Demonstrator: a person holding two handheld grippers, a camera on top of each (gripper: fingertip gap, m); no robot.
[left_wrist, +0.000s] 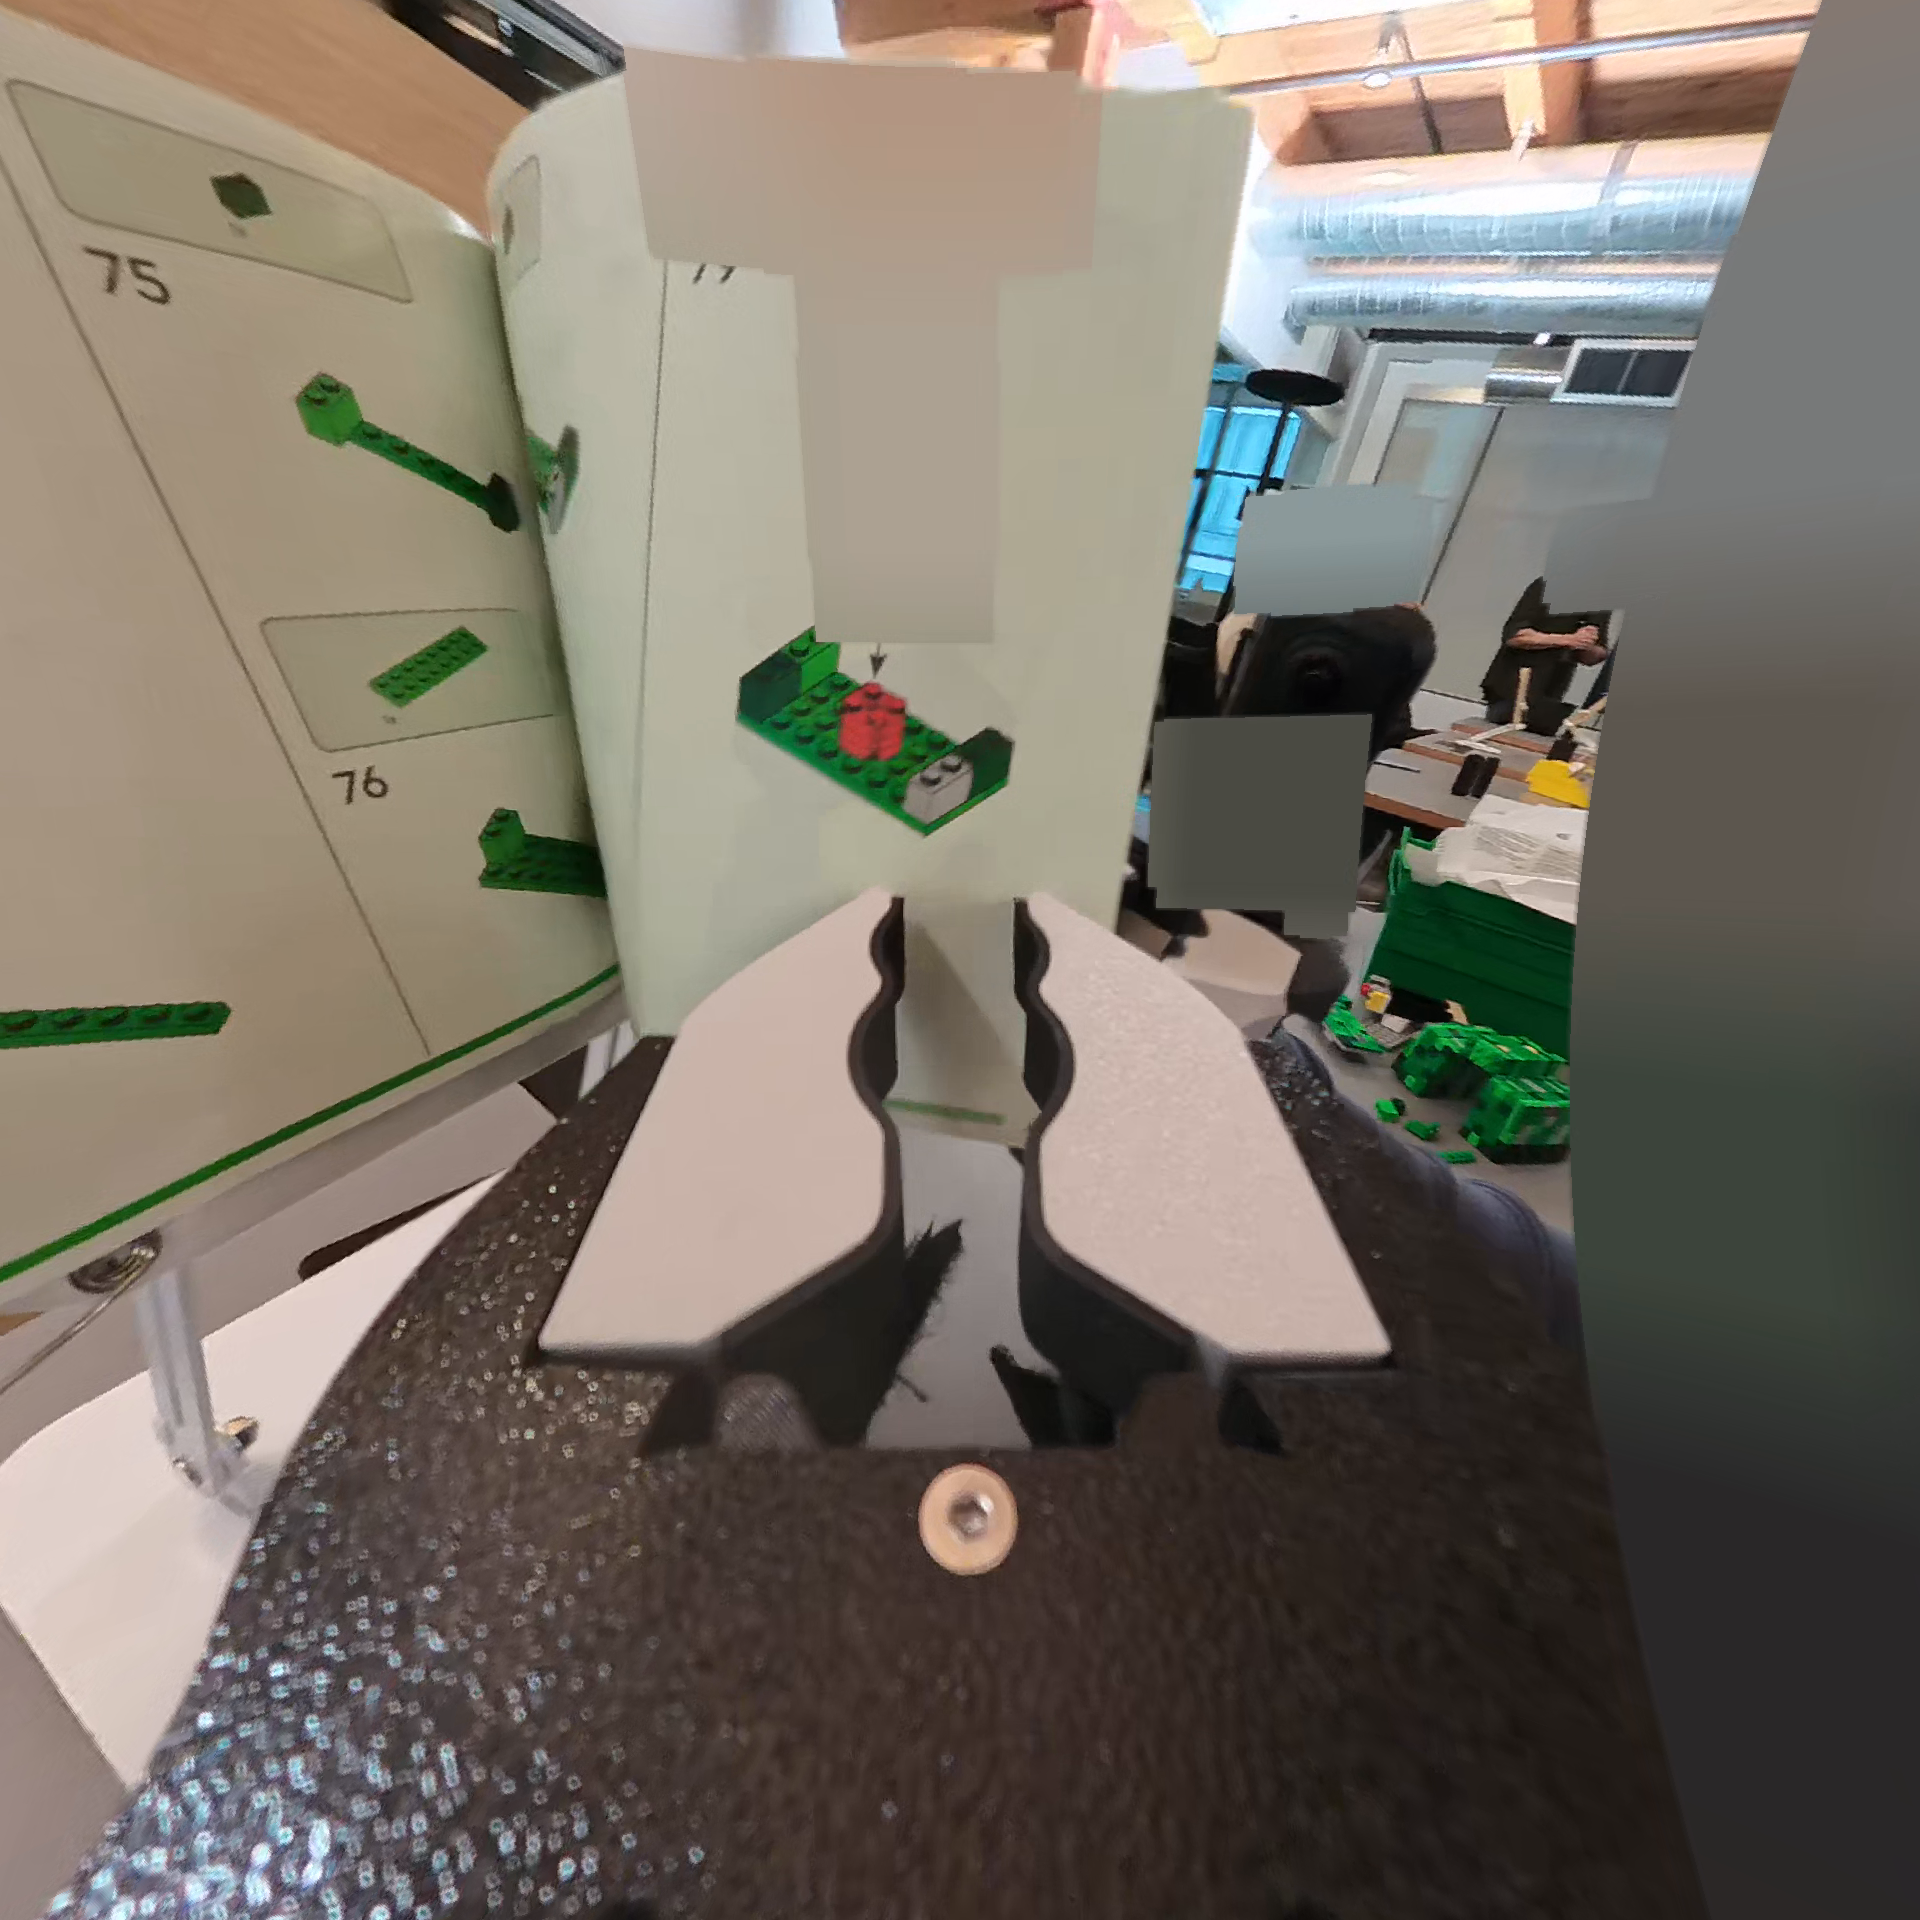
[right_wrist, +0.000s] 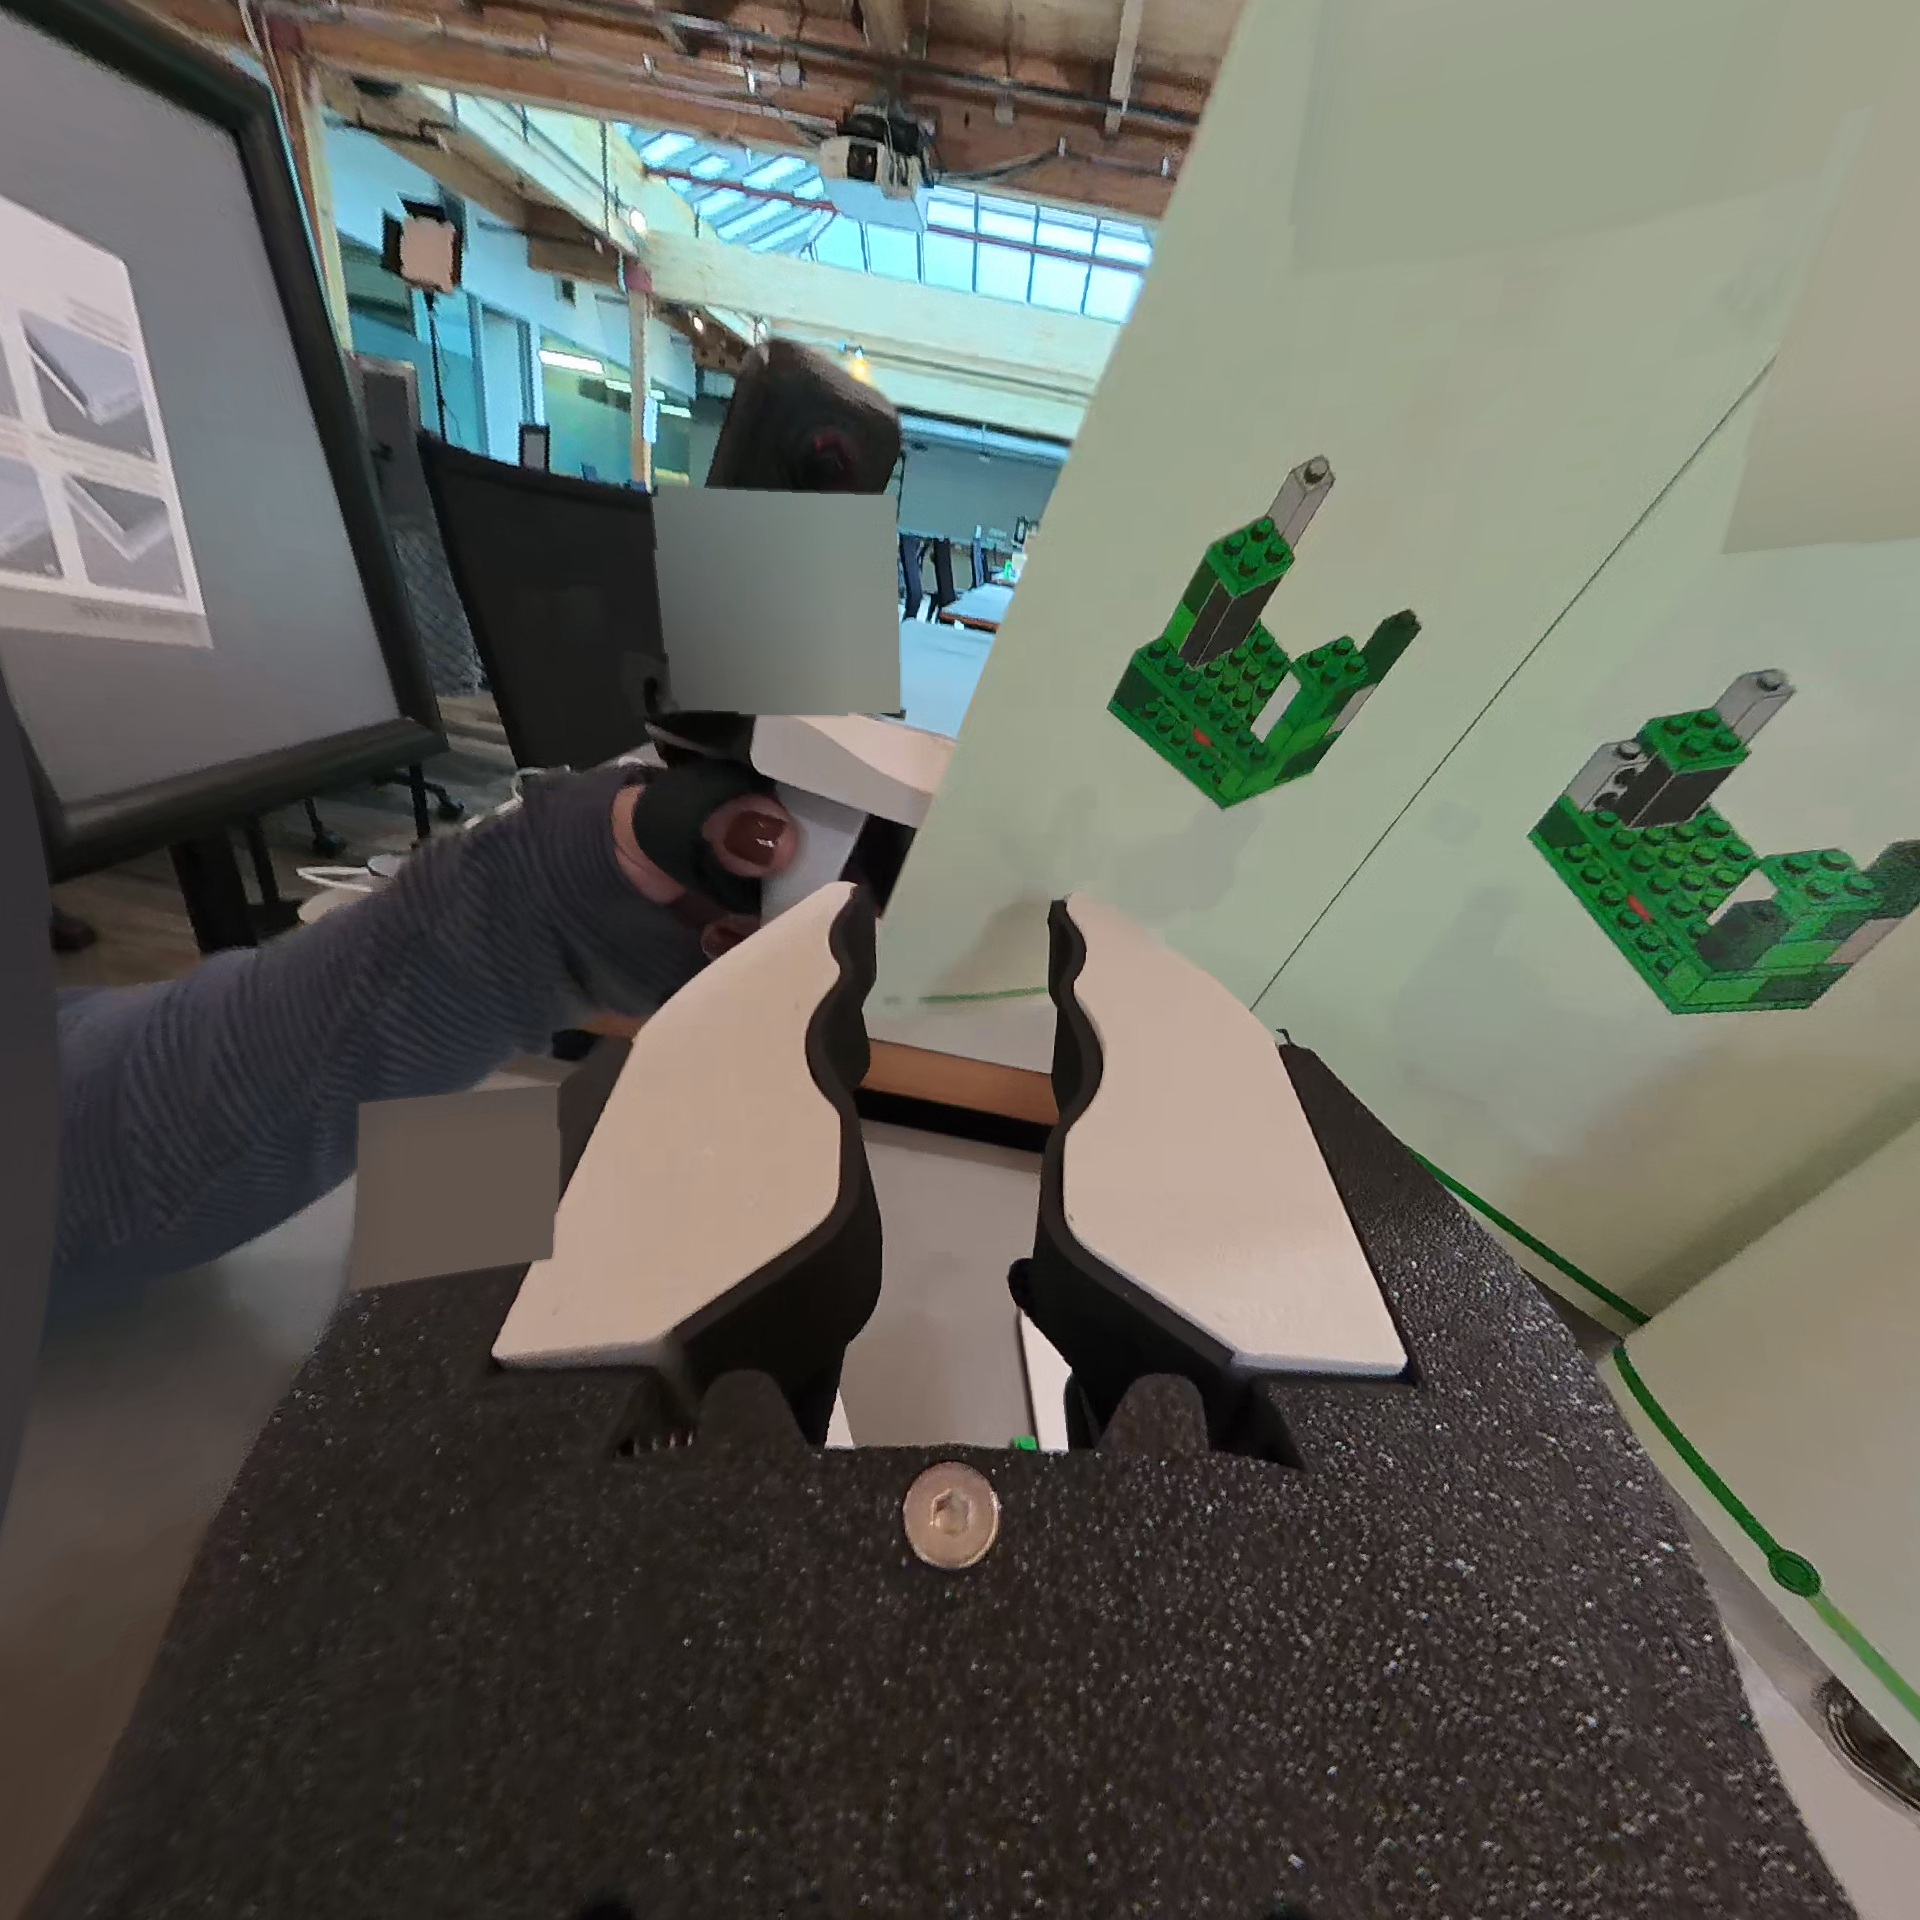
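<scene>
A brick-building instruction booklet (left_wrist: 208, 623) lies open on a stand. One of its pages (left_wrist: 935, 779) stands lifted and curved. My left gripper (left_wrist: 958, 920) is open, with the page's lower edge hanging in the gap between its white fingers. My right gripper (right_wrist: 956, 914) is open, and the lower corner of the same lifted page (right_wrist: 1351, 416) sits just past its fingertips. In the right wrist view the left gripper (right_wrist: 831, 810) shows behind the page's edge, held by a hand (right_wrist: 727, 842) in a grey sleeve. I cannot tell whether either gripper touches the page.
Green brick models (left_wrist: 1475, 1081) and loose bricks lie on the grey table at right, beside a green crate (left_wrist: 1475, 935). A clear stand leg (left_wrist: 187, 1392) props the booklet. A dark-framed board (right_wrist: 208, 416) and a black chair (right_wrist: 540, 603) stand at left. People are at far tables. Both grippers' tips are close together, under 4 cm apart.
</scene>
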